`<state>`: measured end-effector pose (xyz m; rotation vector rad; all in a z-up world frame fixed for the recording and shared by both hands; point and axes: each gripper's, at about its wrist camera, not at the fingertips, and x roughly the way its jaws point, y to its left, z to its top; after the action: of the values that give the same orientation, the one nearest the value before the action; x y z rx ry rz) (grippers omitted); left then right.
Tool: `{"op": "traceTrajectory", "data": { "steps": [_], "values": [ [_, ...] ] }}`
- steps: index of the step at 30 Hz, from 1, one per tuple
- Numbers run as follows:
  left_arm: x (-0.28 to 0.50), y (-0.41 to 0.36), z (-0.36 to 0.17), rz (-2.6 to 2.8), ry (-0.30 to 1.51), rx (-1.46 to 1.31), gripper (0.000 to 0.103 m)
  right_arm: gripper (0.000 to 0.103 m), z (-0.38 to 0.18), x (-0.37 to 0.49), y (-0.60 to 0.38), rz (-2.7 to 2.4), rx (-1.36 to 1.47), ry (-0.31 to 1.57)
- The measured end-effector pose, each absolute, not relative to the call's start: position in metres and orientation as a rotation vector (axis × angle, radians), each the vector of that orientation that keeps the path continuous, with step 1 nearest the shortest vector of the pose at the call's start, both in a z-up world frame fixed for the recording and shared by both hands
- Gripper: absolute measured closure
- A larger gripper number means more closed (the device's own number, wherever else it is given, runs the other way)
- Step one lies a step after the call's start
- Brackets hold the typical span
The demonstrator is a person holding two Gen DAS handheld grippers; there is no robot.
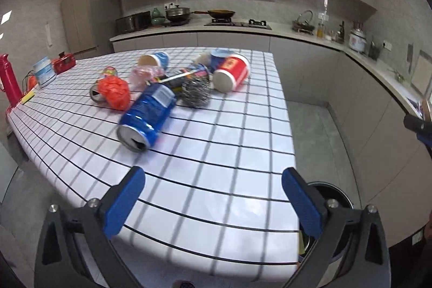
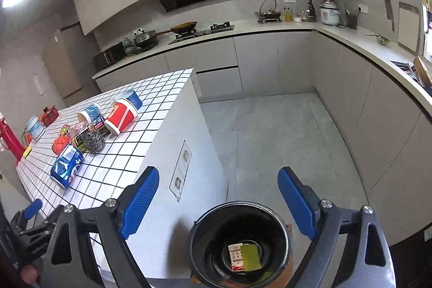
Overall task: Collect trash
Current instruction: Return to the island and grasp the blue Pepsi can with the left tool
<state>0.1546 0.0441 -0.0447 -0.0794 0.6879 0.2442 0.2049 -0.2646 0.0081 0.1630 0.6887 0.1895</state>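
Trash lies in a heap on the white tiled table (image 1: 216, 166): a blue can (image 1: 147, 115) on its side nearest me, a crumpled red bag (image 1: 116, 92), a steel scourer (image 1: 195, 92), a red paper cup (image 1: 232, 72) and a blue cup (image 1: 155, 60). My left gripper (image 1: 213, 203) is open and empty over the table's near edge, short of the blue can. My right gripper (image 2: 218, 203) is open and empty above a black bin (image 2: 240, 242) on the floor. The bin holds a small carton (image 2: 236, 257) and a green sponge (image 2: 251, 257).
A red bottle (image 1: 9, 80), a tissue pack (image 1: 43, 70) and a small red box (image 1: 63, 64) stand at the table's left end. The bin's rim (image 1: 334, 189) shows off the table's right corner. Kitchen counters (image 2: 364, 45) run along the back and right walls.
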Motion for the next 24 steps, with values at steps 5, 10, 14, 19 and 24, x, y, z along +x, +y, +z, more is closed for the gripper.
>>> {"op": "traceTrajectory", "data": {
  "steps": [5,10,14,19,24],
  "values": [
    [0.157,0.085,-0.037,0.282,0.671,-0.078,0.000,0.012,0.019,0.204,-0.236,0.179,0.163,0.673],
    [0.168,0.124,-0.038,0.264,0.660,-0.115,0.000,0.012,0.030,0.203,-0.194,0.207,0.138,0.654],
    [0.181,0.143,-0.040,0.236,0.665,-0.123,0.000,0.012,0.033,0.210,-0.161,0.223,0.113,0.670],
    [0.203,0.160,-0.051,0.218,0.691,-0.118,0.005,0.012,0.029,0.225,-0.124,0.226,0.099,0.699],
    [0.225,0.171,-0.068,0.157,0.743,-0.147,0.008,0.012,0.019,0.245,-0.098,0.203,0.091,0.732]
  ]
}}
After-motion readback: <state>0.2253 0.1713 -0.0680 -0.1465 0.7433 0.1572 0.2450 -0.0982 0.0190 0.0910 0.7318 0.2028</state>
